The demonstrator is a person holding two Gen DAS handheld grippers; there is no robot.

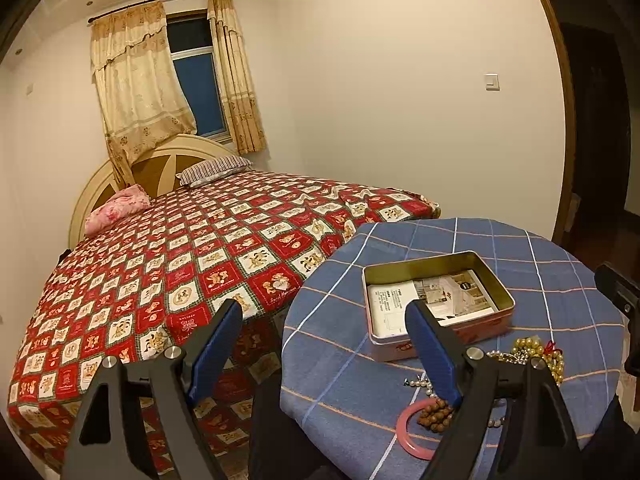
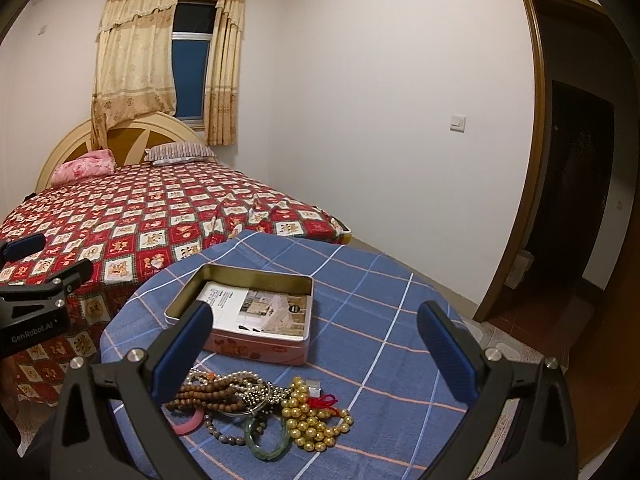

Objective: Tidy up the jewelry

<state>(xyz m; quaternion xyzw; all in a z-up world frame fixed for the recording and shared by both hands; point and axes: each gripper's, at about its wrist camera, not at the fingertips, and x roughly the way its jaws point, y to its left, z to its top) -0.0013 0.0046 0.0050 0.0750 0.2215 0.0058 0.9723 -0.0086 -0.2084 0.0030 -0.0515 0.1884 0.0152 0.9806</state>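
Tangling is the main risk here: the jewelry pile [image 2: 256, 408] lies heaped just in front of the open tin [image 2: 248, 312], and wooden beads [image 2: 208, 394], gold beads [image 2: 316, 420], a green bangle [image 2: 268, 442] and a pink bangle [image 2: 188, 424] overlap one another. A pinch on one strand would likely drag its neighbours along — or spill them off the near edge of the table. The right gripper [image 2: 316, 344] hangs above the pile with its fingers spread wide and nothing between them. The left gripper [image 1: 324, 344] is also spread and empty, off to the tin's left. A paper leaflet [image 2: 260, 308] lines the tin; whether it lies loose is hard to tell. The round table wears a blue plaid cloth [image 2: 380, 320] — soft, so beads may sink and snag. Behind the tin stands a bed [image 2: 140, 216] with a red patterned cover, below a curtained window [image 2: 192, 60].
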